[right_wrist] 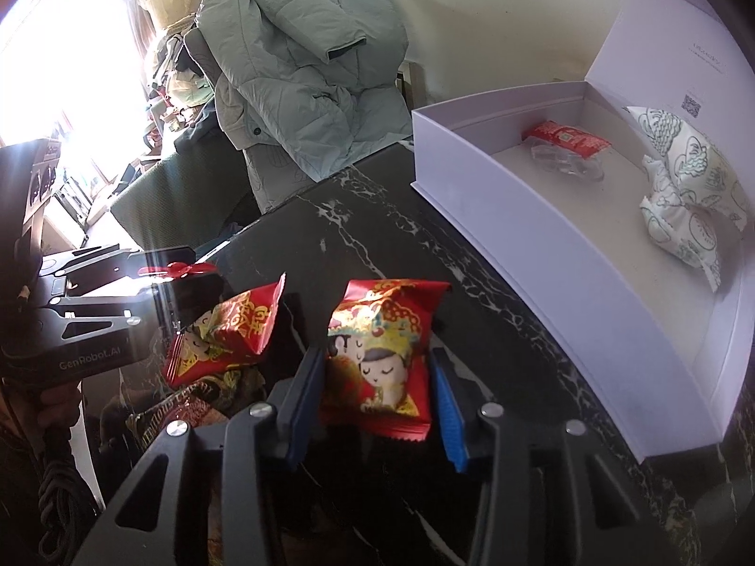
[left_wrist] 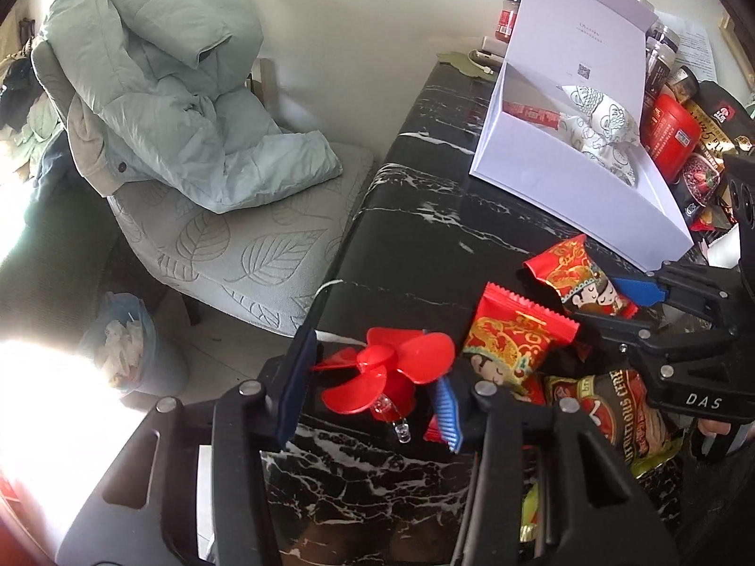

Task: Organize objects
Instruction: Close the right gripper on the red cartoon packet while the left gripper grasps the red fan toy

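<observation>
My left gripper (left_wrist: 373,391) is open around a small red fan (left_wrist: 387,372) with a clear LED tip, at the black marble table's left edge. My right gripper (right_wrist: 375,377) is closed on a red snack packet with cartoon faces (right_wrist: 382,358); it also shows in the left wrist view (left_wrist: 580,278). A second red cartoon packet (left_wrist: 514,335) lies beside the fan, also in the right wrist view (right_wrist: 226,330). The open white box (right_wrist: 542,236) holds a red packet (right_wrist: 566,134), a clear item and white patterned pouches (right_wrist: 689,188).
A brown cereal packet (left_wrist: 627,415) lies under the red packets. Jars and red tins (left_wrist: 670,127) stand behind the box (left_wrist: 566,179). A chair with a grey-green coat (left_wrist: 165,94) stands left of the table, a bin (left_wrist: 132,349) on the floor.
</observation>
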Tool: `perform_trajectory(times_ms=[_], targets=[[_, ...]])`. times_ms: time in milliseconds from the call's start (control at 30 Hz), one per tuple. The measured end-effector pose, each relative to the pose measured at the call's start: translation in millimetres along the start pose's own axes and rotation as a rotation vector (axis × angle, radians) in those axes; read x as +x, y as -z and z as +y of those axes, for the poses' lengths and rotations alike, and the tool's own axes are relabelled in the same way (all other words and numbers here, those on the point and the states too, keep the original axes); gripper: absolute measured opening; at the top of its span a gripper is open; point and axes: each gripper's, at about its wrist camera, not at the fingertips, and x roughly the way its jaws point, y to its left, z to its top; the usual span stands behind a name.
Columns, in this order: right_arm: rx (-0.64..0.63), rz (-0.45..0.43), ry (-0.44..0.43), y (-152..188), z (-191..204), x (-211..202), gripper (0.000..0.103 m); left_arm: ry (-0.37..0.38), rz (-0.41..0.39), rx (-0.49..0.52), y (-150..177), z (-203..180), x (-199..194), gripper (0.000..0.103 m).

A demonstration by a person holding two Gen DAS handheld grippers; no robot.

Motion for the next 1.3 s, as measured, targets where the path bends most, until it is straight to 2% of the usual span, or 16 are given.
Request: perform_trajectory(times_ms=[233,300,433,633,667,733,767,867,1000,1300], targets=[[0.010,-0.012,0.019,18,2,-17,0.044,0.001,-0.014,0.021,11,-10,-17,0.044],[0.011,-0.020,0.025,23,4,-24,0.036,-0.006,-0.022,0.018,13,-12,-23,0.044],[0.011,-0.033,0.027,37,5,-36,0.031,-0.005,-0.033,0.013,20,-16,-35,0.044],[0.033,-0.032,0.009,54,5,-44,0.031,-0.012,-0.045,0.027,32,-30,-50,0.044],[0.041,-0.038,0.009,55,3,-46,0.037,-0.013,-0.045,0.023,35,-31,-52,0.044],[0.051,-0.053,0.020,55,3,-50,0.069,-0.014,-0.047,0.012,38,-31,-55,0.044],[0.056,-0.066,0.023,54,4,-51,0.073,-0.016,-0.051,0.006,39,-30,-57,0.044],[0.062,-0.093,0.018,51,6,-52,0.074,-0.021,-0.057,-0.010,44,-28,-62,0.044],[0.051,-0.101,0.059,43,11,-44,0.074,-0.029,-0.053,-0.023,47,-23,-62,0.044],[0.051,-0.073,0.074,31,11,-23,0.074,-0.018,-0.036,-0.039,46,-15,-54,0.044]])
